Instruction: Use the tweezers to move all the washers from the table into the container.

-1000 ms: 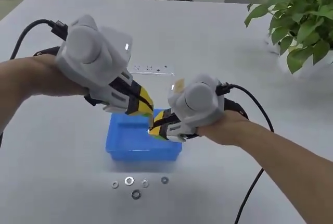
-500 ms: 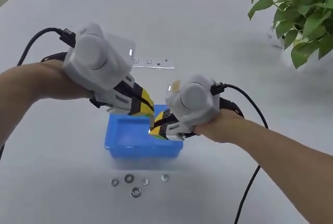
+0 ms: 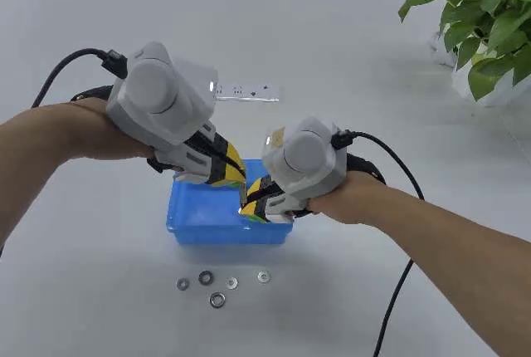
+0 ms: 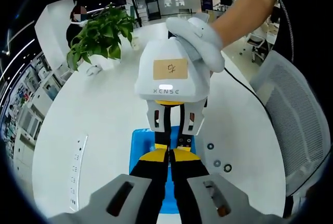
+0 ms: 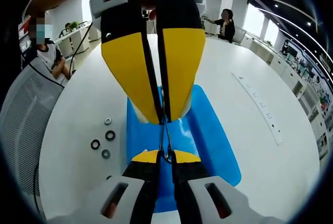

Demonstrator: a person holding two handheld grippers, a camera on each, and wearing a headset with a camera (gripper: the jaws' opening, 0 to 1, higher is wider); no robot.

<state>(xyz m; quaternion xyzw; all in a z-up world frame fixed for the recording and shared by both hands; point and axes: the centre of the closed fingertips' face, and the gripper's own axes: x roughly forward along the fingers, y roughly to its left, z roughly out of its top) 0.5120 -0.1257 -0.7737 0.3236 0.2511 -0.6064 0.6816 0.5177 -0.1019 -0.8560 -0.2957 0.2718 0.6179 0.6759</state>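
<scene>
Over the container, right tongs [image 5: 166, 157]: I read them as pressed together on the lower end of the tweezers [image 5: 164, 135], a thin metal pair standing between the yellow tips.
Left tongs [image 4: 169, 154]: drawn together as well. In the right gripper view the upper end of the tweezers runs up between their yellow pads, so I log both pairs as clamped on the same tool, nose to nose.
Small ring at the tweezers' lower end: I cannot tell whether it is a washer or part of the tool.
Container [image 3: 224, 235]: blue, shallow and rectangular, sitting flat on the white worktop [image 3: 348, 50] directly below both tongs. In the head view they meet above its right half.
Washers [image 3: 217, 300]: I count five lying loose on the worktop, in a small cluster just beside the container's near wall. Each lies apart from the others and none touches the container.
Hands: the left hand [image 3: 99, 129] and right hand [image 3: 353, 199] each wrap a gripper body. A black cable [image 3: 398, 290] trails from each.
Power strip [image 3: 242, 91]: flat and white, on the worktop beyond the container.
Plant [image 3: 489, 17]: green-leaved, at the far right of the worktop, well apart from the work.
</scene>
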